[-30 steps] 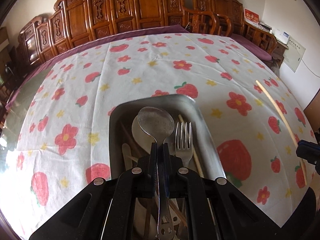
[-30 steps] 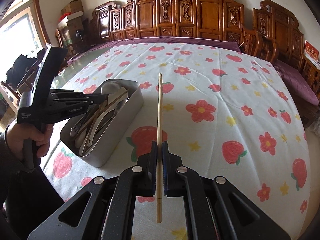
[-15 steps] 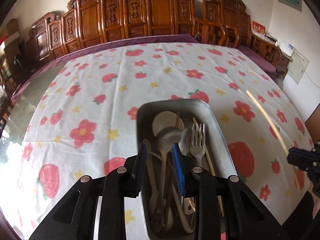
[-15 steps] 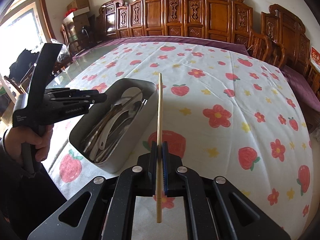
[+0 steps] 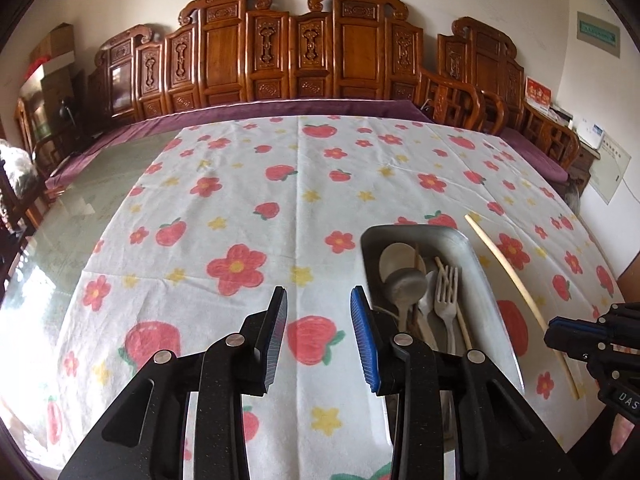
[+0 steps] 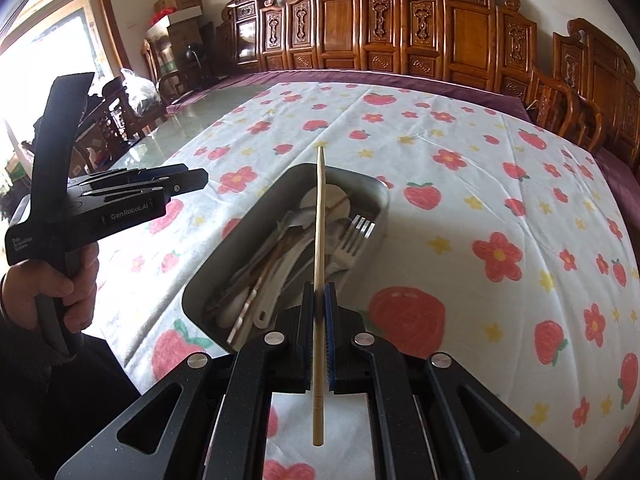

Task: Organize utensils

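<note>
A metal tray (image 5: 474, 250) (image 6: 240, 232) on the flowered tablecloth holds a metal spoon (image 5: 404, 284), a fork (image 5: 446, 292) (image 6: 358, 236), white spoons and wooden chopsticks. My left gripper (image 5: 319, 294) (image 6: 200, 178) hangs over the cloth just left of the tray, its jaws opening with nothing between them. My right gripper (image 6: 319, 292) (image 5: 560, 330) is shut on a pale wooden chopstick (image 6: 319, 220) (image 5: 516, 284). The chopstick points forward above the tray's right half.
Carved wooden chairs (image 5: 280, 56) line the table's far side behind a purple cloth edge (image 5: 240, 114). Bare glass tabletop (image 5: 60, 216) lies left of the cloth. A person's hand (image 6: 72, 280) grips the left tool's handle. Boxes (image 6: 180, 12) stand by the window.
My left gripper let the metal spoon go into the tray, opened, and moved left off the tray. The right gripper carried the chopstick leftward until it hung over the tray.
</note>
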`<state>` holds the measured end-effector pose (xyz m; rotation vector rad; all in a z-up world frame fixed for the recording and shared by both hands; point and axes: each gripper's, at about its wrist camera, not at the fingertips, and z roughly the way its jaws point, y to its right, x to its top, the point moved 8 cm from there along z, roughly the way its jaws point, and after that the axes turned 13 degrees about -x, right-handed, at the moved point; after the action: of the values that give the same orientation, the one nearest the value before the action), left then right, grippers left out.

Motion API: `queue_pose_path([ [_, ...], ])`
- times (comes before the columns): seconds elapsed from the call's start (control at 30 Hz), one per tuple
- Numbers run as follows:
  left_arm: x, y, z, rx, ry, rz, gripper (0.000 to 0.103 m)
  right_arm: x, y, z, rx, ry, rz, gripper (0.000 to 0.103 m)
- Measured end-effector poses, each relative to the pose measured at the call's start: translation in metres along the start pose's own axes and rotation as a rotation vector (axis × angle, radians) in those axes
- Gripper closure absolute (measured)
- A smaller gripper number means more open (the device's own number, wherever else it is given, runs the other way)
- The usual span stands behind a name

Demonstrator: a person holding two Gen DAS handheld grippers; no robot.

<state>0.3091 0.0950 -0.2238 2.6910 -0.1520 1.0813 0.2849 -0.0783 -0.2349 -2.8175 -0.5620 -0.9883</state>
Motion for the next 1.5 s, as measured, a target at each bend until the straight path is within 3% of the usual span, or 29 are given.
queue_pose_path([
  [0.5,-0.002,-0.024,-0.013,0.003,0.027,-0.026,0.072,0.011,-0.027,0.055,0.065,-0.079,0.106,0.097],
  [0.87,-0.006,-0.031,-0.004,-0.004,0.005,-0.055,0.072,0.006,-0.033,0.078,0.039,-0.104,0.096,0.096],
  [1.33,-0.002,-0.012,-0.012,0.037,0.024,-0.008,0.072,0.005,-0.016,0.041,0.020,-0.013,0.059,0.096],
  [1.43,-0.002,0.001,-0.018,0.034,0.030,0.006,0.067,0.001,-0.005,0.024,0.001,0.007,0.063,0.096],
  [1.5,-0.005,0.008,-0.021,0.033,0.026,0.011,0.067,-0.004,0.006,0.011,-0.018,0.026,0.069,0.087],
])
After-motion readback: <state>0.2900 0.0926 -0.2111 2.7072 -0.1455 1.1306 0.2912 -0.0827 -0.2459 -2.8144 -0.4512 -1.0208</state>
